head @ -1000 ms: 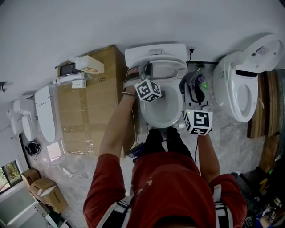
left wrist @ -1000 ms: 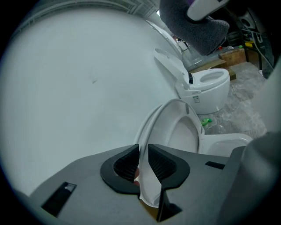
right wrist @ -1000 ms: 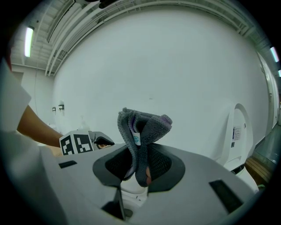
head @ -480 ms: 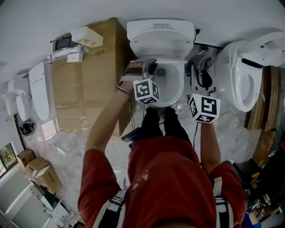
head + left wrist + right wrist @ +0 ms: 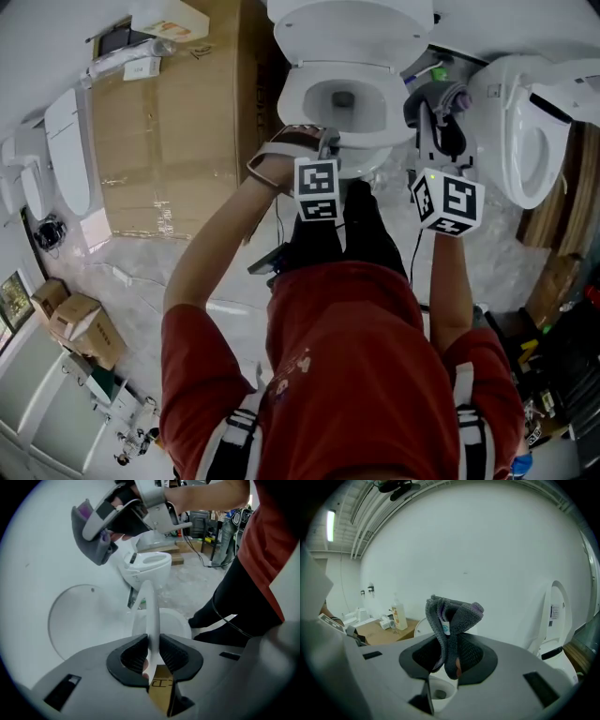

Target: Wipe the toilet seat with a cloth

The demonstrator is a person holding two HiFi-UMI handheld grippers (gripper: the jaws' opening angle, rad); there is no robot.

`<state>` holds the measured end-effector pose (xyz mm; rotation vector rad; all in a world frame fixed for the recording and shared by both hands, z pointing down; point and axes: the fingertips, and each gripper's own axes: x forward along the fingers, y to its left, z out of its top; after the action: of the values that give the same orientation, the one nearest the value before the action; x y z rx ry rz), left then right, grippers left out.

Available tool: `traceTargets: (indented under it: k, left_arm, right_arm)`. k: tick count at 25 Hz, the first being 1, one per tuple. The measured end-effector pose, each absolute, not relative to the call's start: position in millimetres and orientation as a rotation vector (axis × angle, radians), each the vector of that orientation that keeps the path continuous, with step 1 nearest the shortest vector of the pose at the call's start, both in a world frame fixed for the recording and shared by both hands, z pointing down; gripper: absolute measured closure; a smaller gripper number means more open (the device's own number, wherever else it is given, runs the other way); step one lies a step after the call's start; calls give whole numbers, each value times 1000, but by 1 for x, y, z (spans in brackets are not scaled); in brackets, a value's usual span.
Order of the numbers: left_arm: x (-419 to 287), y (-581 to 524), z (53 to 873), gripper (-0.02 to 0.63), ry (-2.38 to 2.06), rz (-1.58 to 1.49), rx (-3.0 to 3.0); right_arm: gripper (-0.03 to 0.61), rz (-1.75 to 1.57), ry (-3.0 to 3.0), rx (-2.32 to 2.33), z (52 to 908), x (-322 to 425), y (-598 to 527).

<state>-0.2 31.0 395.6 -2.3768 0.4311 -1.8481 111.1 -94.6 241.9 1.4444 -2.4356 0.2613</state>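
Note:
The white toilet [image 5: 349,37] stands at the top centre of the head view, its lid up and its seat [image 5: 292,101] low over the bowl. My left gripper [image 5: 323,148] is at the seat's front edge. In the left gripper view the thin white seat [image 5: 149,603] runs edge-on between the pads, which touch it on both sides; the jaws [image 5: 151,641] have just been opening a little with the seat between them. My right gripper [image 5: 433,120] hovers right of the bowl, shut on a bunched grey cloth [image 5: 452,618], which also shows in the left gripper view [image 5: 91,536].
A big cardboard box [image 5: 169,141] stands left of the toilet, with spare seats [image 5: 66,150] beyond it. A second toilet [image 5: 530,141] with raised lid is at the right. The person's dark-trousered legs [image 5: 337,234] stand right before the bowl.
The left gripper has swung from up near the tank down and forward to the bowl's front, bringing the seat down with it. The right gripper with the cloth sank a little.

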Motion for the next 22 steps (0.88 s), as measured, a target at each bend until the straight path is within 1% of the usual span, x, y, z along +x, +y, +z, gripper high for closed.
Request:
traceTargets:
  k: [6, 13, 22]
  left_arm:
    - [10, 84, 444, 498, 225, -1911, -2504]
    - [19, 135, 518, 476, -17, -2003, -2577]
    - [28, 170, 606, 472, -46, -2069, -2710]
  right_arm:
    - [486, 295, -2400, 1395, 284, 104, -92]
    - [486, 357, -2358, 1344, 355, 97, -88]
    - [486, 389, -2298, 1270, 460, 91, -86]
